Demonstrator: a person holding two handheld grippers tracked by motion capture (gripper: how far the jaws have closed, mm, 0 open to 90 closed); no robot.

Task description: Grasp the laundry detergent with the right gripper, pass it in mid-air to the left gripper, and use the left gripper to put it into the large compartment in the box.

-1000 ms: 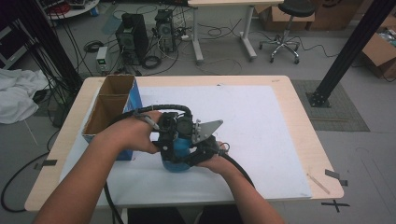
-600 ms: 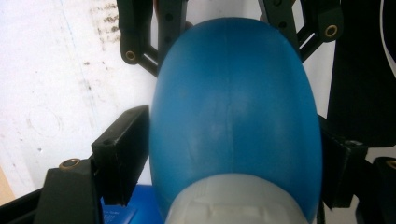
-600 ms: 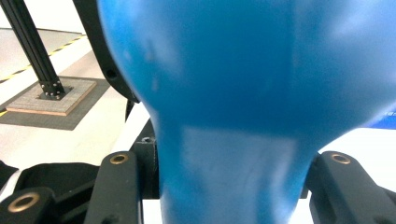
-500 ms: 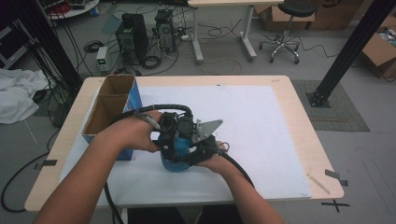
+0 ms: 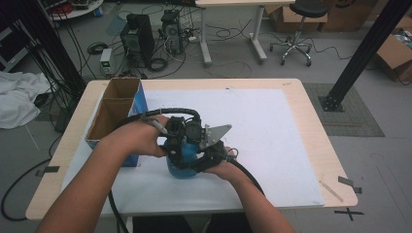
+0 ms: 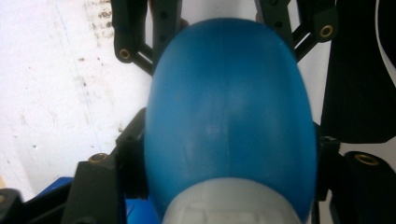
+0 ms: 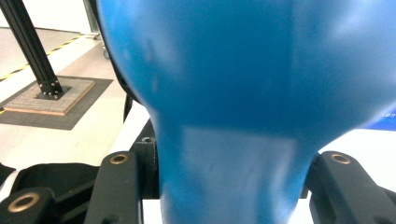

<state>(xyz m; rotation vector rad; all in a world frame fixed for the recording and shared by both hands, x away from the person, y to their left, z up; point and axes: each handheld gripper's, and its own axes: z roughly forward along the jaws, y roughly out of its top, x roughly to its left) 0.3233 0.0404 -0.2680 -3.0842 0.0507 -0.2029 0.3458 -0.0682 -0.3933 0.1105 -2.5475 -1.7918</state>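
Both grippers meet on a blue bottle [image 5: 180, 167] that sits on the white sheet [image 5: 272, 131] of the tabletop [image 5: 311, 111], just right of the open cardboard box [image 5: 114, 114]. The left gripper [image 5: 177, 145] has its fingers clamped around the bottle's rounded body near its pale cap [image 6: 229, 203], while the right gripper [image 5: 204, 155] has its fingers clamped on the bottle's narrower part [image 7: 229, 177]
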